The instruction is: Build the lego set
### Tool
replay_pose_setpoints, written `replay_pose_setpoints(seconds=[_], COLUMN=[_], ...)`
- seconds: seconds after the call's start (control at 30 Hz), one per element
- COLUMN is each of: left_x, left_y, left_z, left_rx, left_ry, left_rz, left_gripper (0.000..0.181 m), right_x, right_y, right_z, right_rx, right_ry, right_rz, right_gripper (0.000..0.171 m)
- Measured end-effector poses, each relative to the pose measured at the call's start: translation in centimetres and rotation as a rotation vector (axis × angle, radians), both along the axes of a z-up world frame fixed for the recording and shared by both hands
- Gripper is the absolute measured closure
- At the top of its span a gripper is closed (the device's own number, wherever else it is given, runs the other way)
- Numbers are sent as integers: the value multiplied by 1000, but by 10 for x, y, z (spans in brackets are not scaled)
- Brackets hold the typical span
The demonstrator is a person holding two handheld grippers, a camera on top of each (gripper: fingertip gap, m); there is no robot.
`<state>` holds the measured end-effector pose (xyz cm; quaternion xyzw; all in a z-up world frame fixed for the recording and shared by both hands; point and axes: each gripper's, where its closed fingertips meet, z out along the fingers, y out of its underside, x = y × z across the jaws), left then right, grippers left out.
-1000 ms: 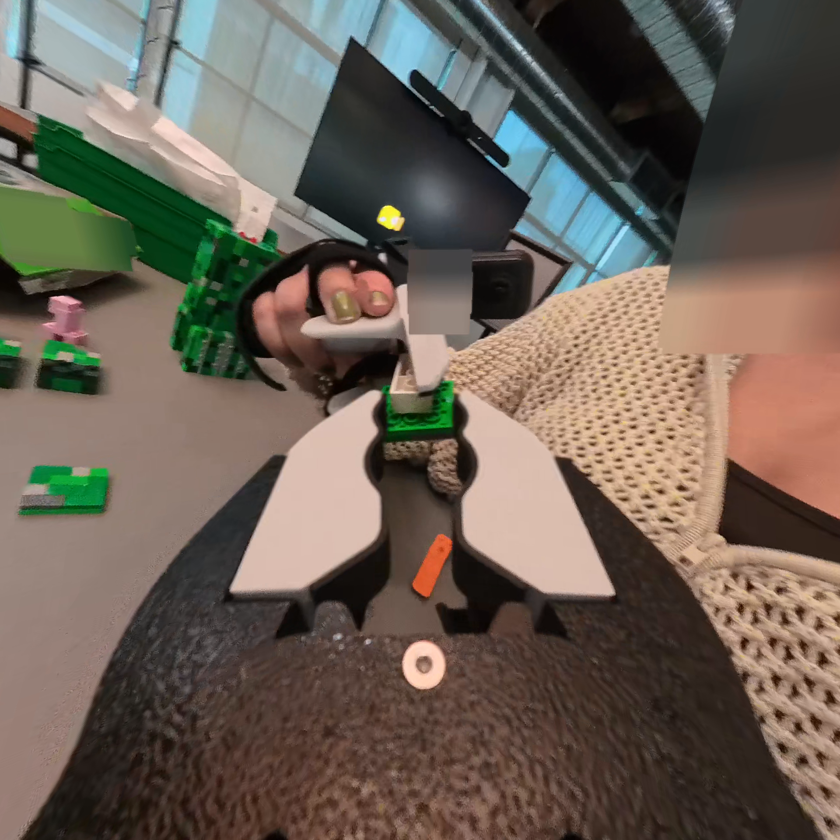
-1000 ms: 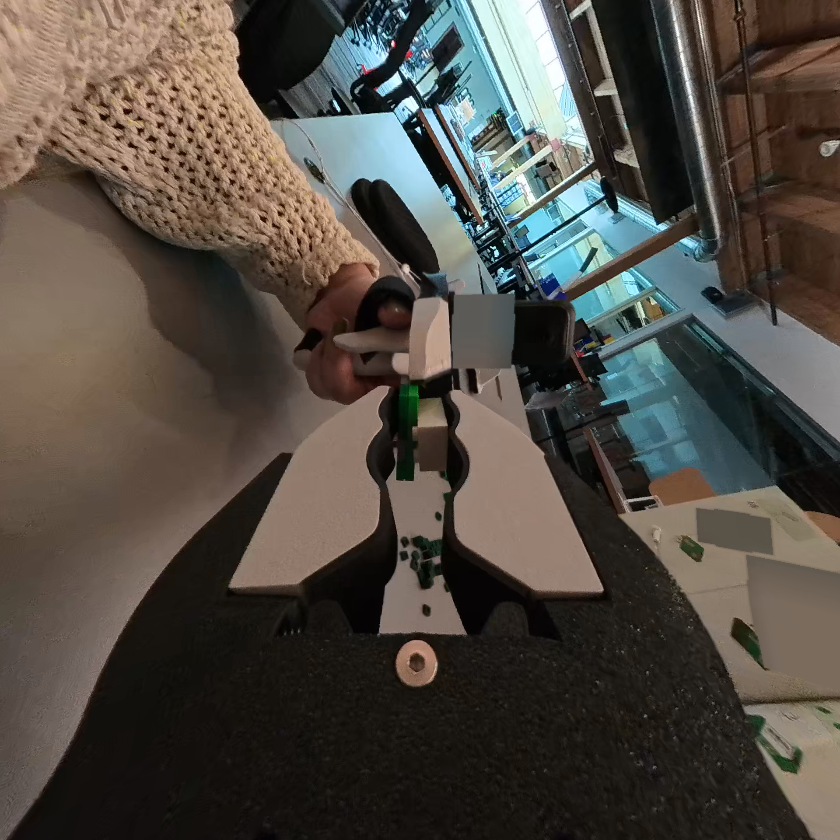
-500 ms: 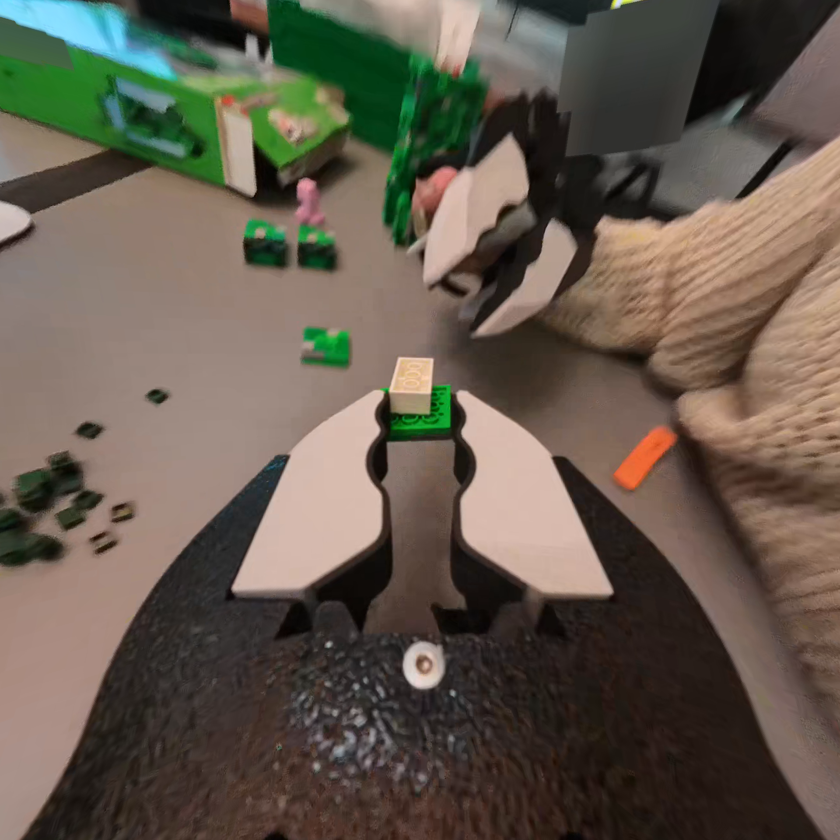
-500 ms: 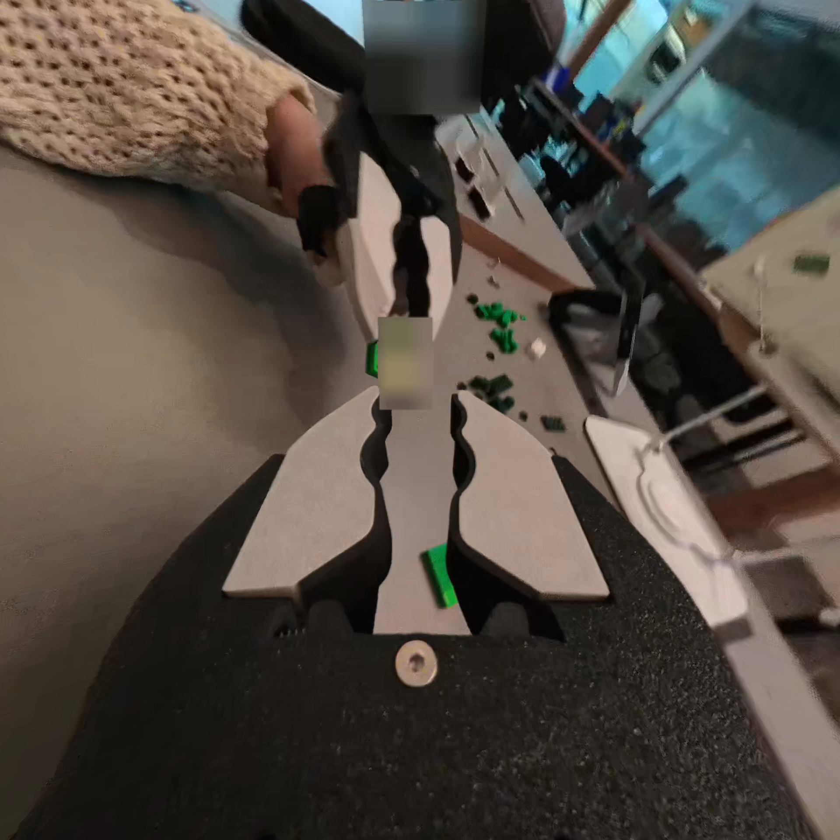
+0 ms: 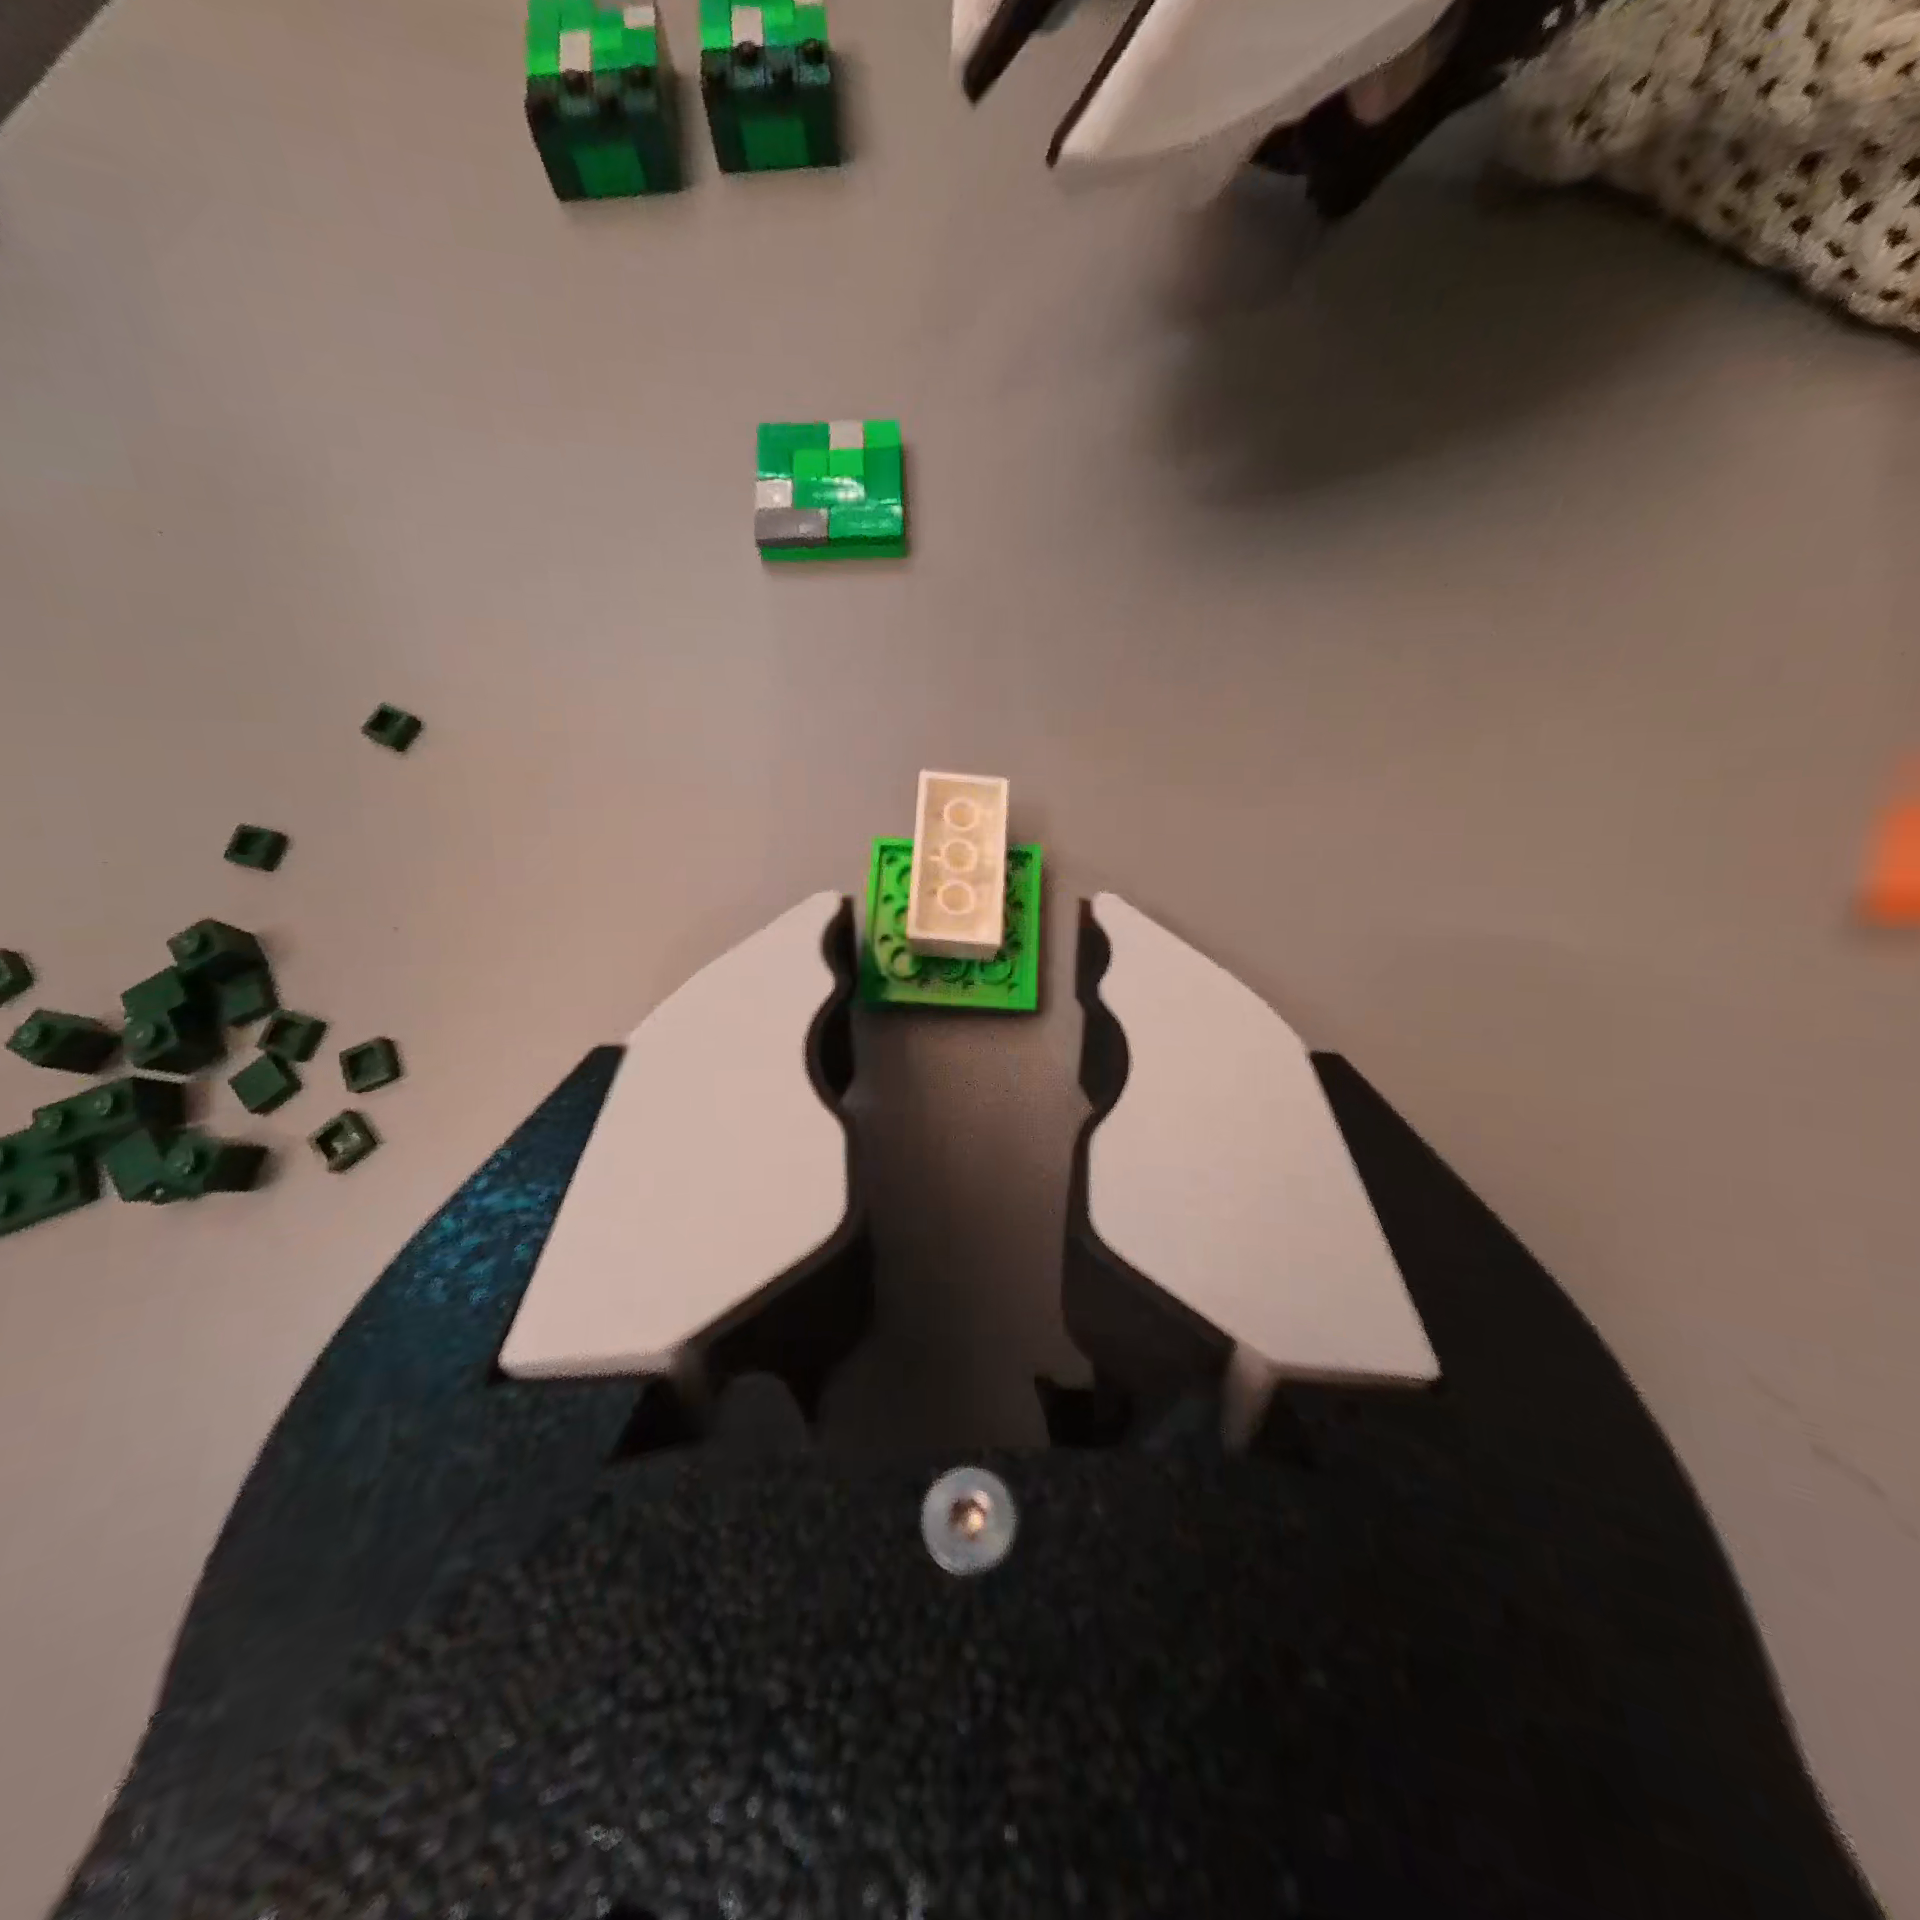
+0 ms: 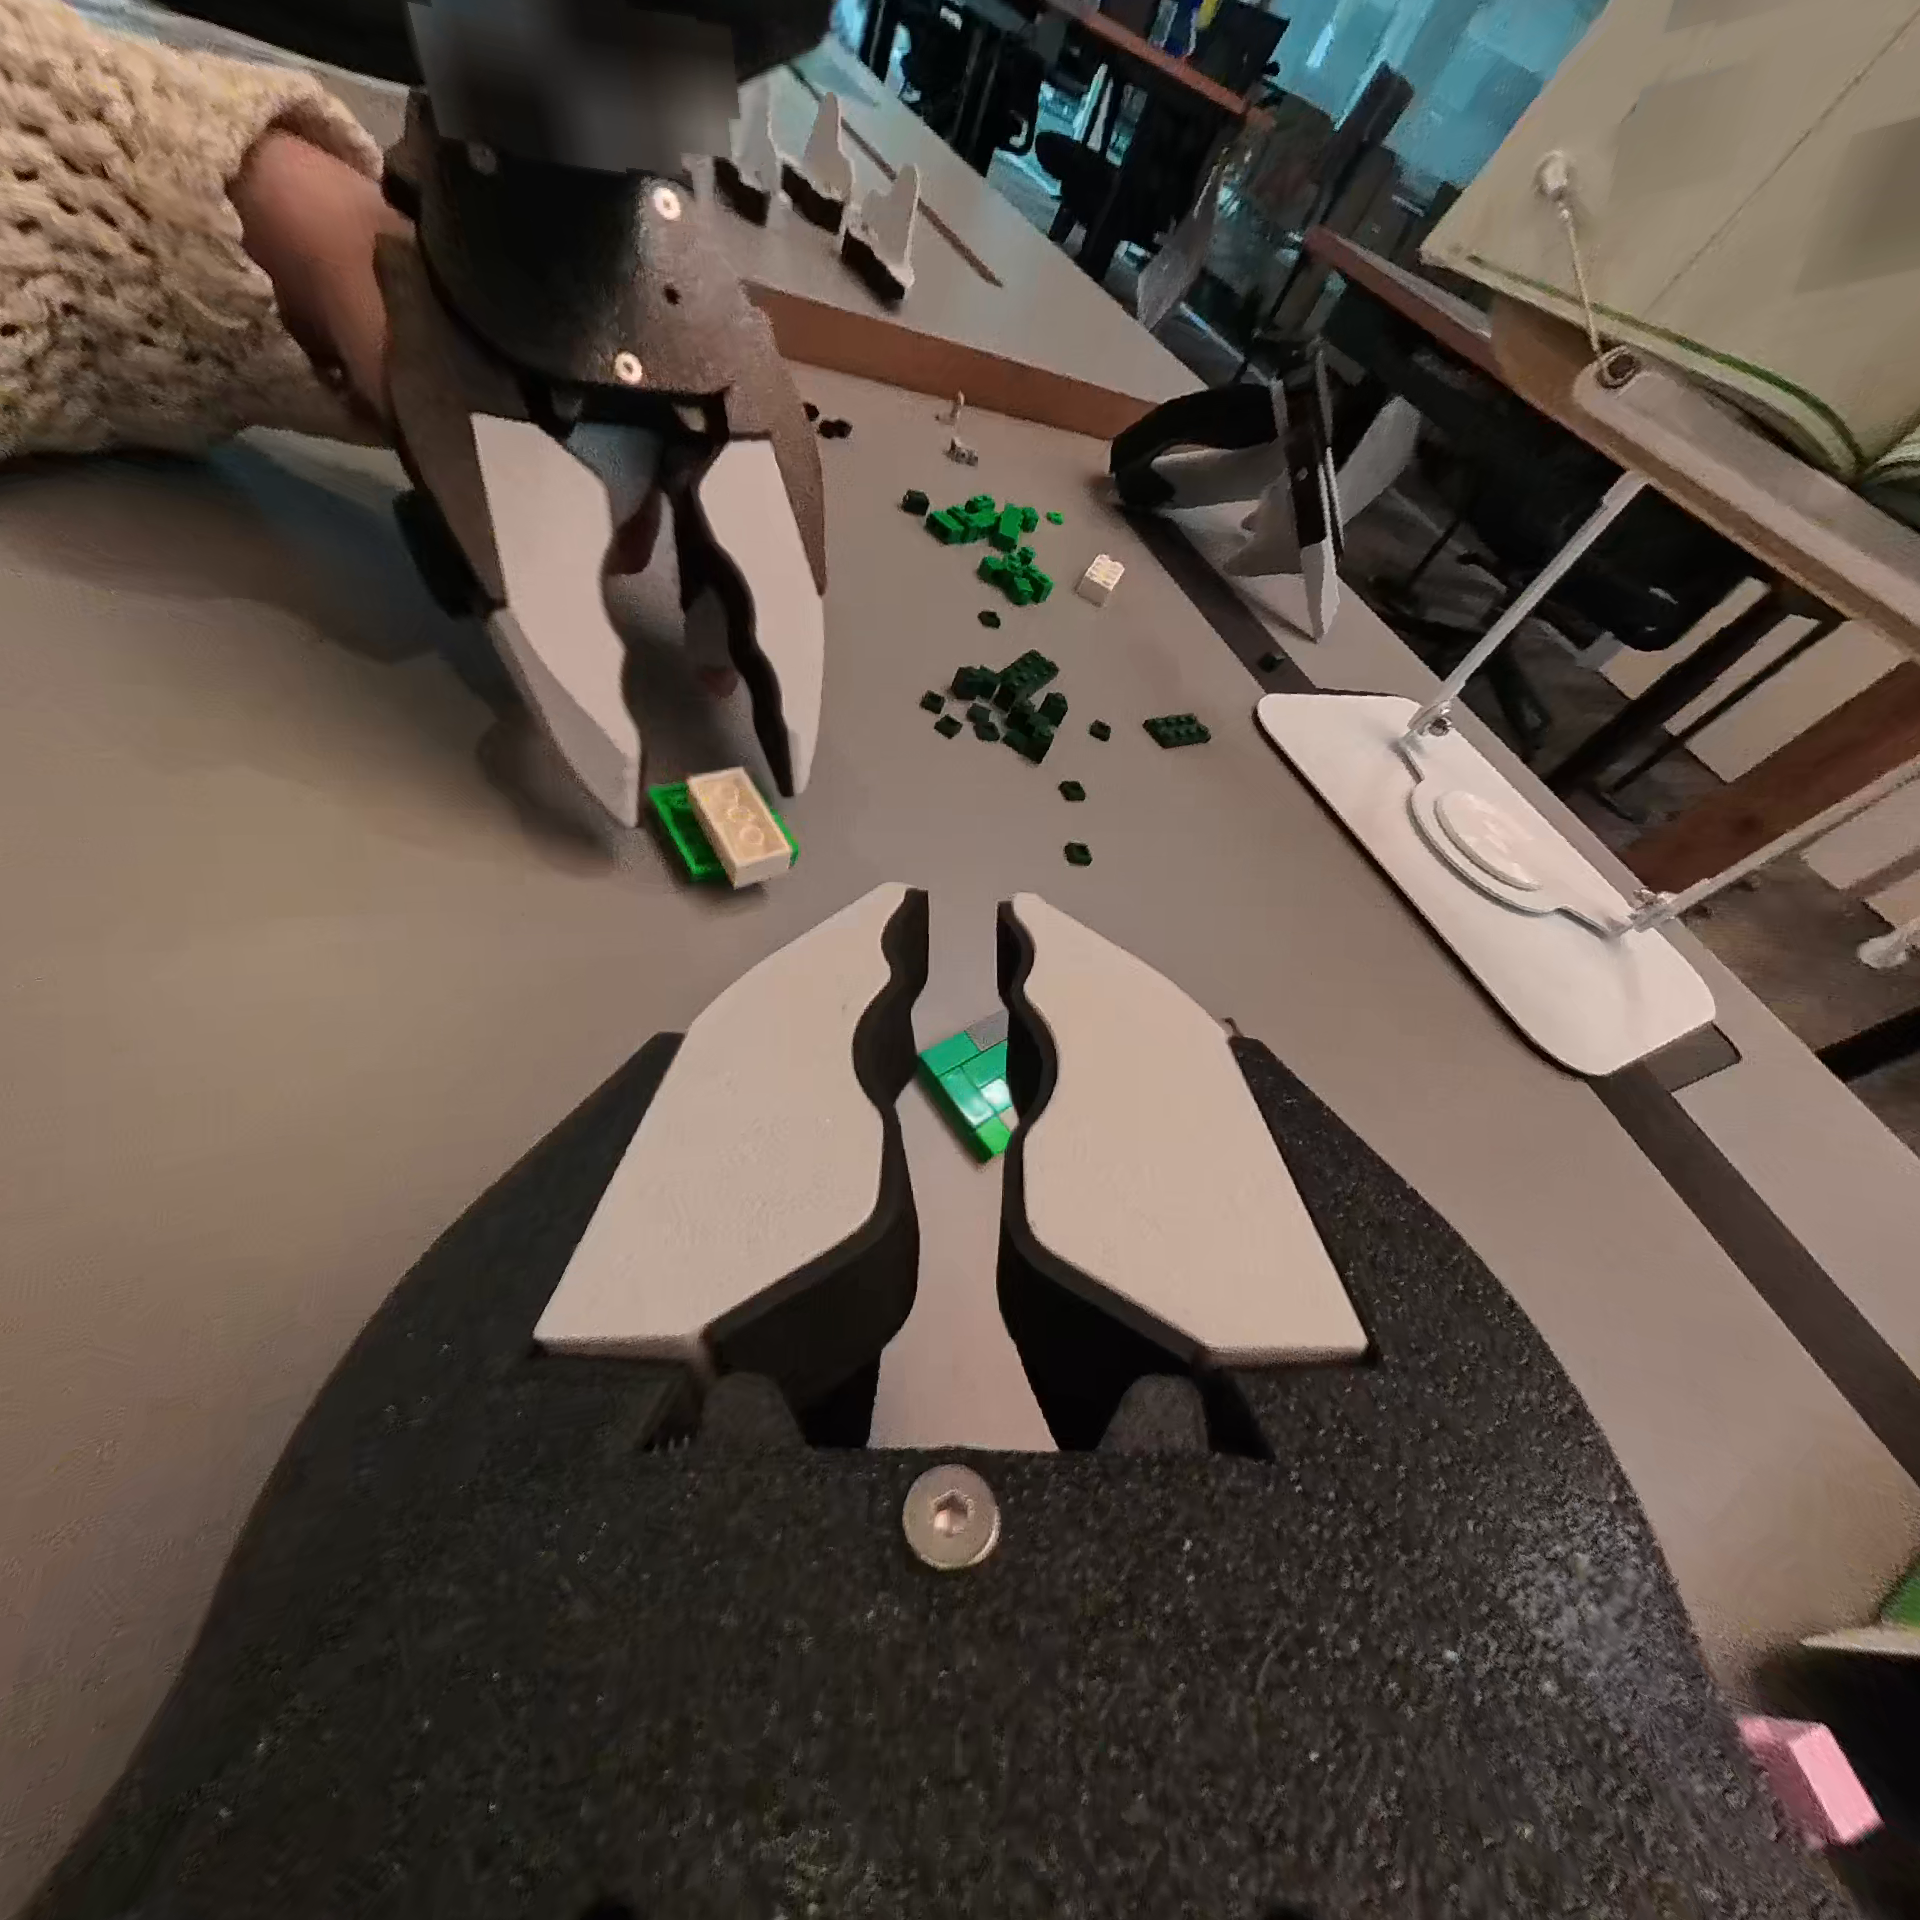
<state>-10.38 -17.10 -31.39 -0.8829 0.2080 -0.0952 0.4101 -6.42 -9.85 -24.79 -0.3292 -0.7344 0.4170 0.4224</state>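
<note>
On the grey table [image 5: 1351,727], just ahead of the left gripper [image 5: 956,909], lies a bright green plate [image 5: 951,987] with a white brick [image 5: 958,862] pressed onto it, underside up so its round tubes show. The left gripper's fingers [image 5: 727,1091] stand apart, one on each side of the plate's near end, and grip nothing; the plate rests flat on the table. In the right wrist view the same gripper reaches down from the far left, its tips at the table on either side of the plate [image 6: 686,821] and brick [image 6: 740,826].

The right gripper [image 6: 961,904] hovers nearer, its fingers [image 6: 769,1122] close together with only a narrow slot between them, and nothing held. Through that slot a small flat green tile assembly [image 6: 971,1086] shows on the table below. In the left wrist view this assembly [image 5: 831,488] lies beyond the plate, with two green cube builds [image 5: 686,94] farther off at the far edge and the right gripper's fingers [image 5: 1174,94] at the top right beside a cream knitted sleeve [image 5: 1714,135].

A heap of dark green loose pieces [image 5: 145,1081] sits to the left of the left gripper. Farther along the table in the right wrist view lie bright green loose pieces [image 6: 992,540] and one small white brick [image 6: 1099,578]. A white stand base [image 6: 1455,862] rests at the table's right edge. A blurred orange piece [image 5: 1891,862] lies at the right edge of the left wrist view.
</note>
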Motion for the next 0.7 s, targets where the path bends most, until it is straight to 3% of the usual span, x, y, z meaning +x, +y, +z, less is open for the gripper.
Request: replay_pose_setpoints(seconds=[0.13, 0.27, 0.4, 0.5, 0.6, 0.7], left_x=[-13, -64, -104, -125, -129, -132], left_y=[-3, -18, -43, -51, -55, -59], left_z=[26, 70, 88, 92, 95, 98], left_rx=[165, 500, 686, 738, 765, 793], left_ry=[-18, -33, -184, -248, -289, -286], left_rz=[91, 406, 651, 759, 770, 783], left_gripper=[114, 117, 108, 103, 108, 115], right_x=[-2, 10, 15, 8, -3, -13], right_y=[23, 64, 76, 69, 38, 30], right_z=[17, 31, 25, 16, -1, -8], right_rx=[18, 20, 49, 64, 13, -33], right_ry=[138, 329, 352, 296, 142, 11], right_rz=[-144, -436, -556, -509, -280, -222], right_gripper=[156, 156, 157, 158, 158, 154])
